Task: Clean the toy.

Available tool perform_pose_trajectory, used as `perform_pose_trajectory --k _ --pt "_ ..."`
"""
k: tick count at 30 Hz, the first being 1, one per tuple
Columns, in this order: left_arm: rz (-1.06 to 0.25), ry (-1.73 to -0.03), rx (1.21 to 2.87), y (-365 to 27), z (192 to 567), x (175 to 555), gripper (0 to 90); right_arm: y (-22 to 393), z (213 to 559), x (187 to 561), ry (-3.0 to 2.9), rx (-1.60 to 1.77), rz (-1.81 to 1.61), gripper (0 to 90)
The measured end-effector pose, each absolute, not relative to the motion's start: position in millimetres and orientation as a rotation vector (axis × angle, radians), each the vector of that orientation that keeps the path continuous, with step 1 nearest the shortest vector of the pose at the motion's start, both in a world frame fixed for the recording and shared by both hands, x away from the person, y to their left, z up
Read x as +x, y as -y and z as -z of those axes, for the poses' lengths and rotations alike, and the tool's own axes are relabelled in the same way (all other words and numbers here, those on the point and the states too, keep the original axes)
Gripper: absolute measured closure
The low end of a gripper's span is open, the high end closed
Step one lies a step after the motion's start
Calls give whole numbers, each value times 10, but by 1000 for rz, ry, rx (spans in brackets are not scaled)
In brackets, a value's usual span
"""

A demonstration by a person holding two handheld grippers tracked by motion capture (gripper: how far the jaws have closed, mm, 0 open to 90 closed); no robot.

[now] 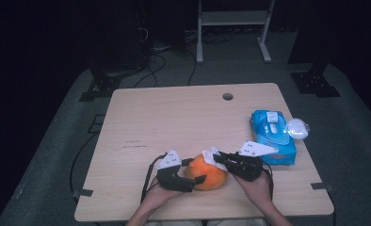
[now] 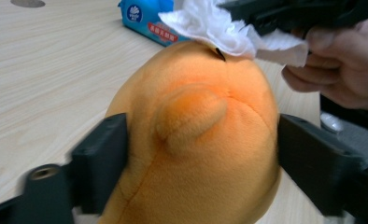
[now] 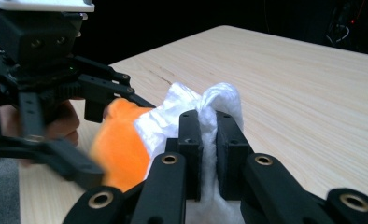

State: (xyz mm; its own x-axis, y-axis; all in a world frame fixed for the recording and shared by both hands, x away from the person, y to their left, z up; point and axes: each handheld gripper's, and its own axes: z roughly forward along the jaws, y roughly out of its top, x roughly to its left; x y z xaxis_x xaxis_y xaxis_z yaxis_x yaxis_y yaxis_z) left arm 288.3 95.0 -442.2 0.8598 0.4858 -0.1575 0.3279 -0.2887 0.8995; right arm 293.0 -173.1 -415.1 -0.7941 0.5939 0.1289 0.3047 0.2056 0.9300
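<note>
Tabletop: 1 light wood-grain surface, rectangular with rounded corners, 1 round cable hole near the far edge, right of centre. Faint dark marks left of centre.

Items lying directly on it:
- 1 orange plush toy, near the front edge, about centre.
- 1 blue pack of wipes, at the right side, near the right edge, white flap on top.
- 1 white rounded object, just beside the pack at the right edge; kind cannot be told.

Floor: grey covering around the tabletop, black cables trailing at the far side.
</note>
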Motion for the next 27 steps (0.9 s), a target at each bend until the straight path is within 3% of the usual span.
perform_pose_trajectory --k 4,12,14,18,22,23,27 --pt "-226 -613 1906 -922 4340 2845 410 1640 4040 2812 -2222 777 -1647 816" --pt "-245 -610 1886 -949 4220 2808 447 1672 4068 2854 -2229 791 -1638 818" --pt "-220 -615 1880 -939 4245 2824 396 1679 4081 2864 -2231 797 -1628 818" --pt "-152 -646 1850 -984 4293 2890 191 1677 4145 2904 -2245 816 -1599 818" --pt "-144 -657 1871 -984 4337 2892 144 1738 4181 2956 -2236 862 -1612 817" --pt "-162 -649 1889 -970 4347 2881 150 1736 4177 2950 -2239 858 -1609 817" --pt "-229 -643 1899 -963 4339 2849 322 1671 4088 2855 -2231 824 -1594 816"
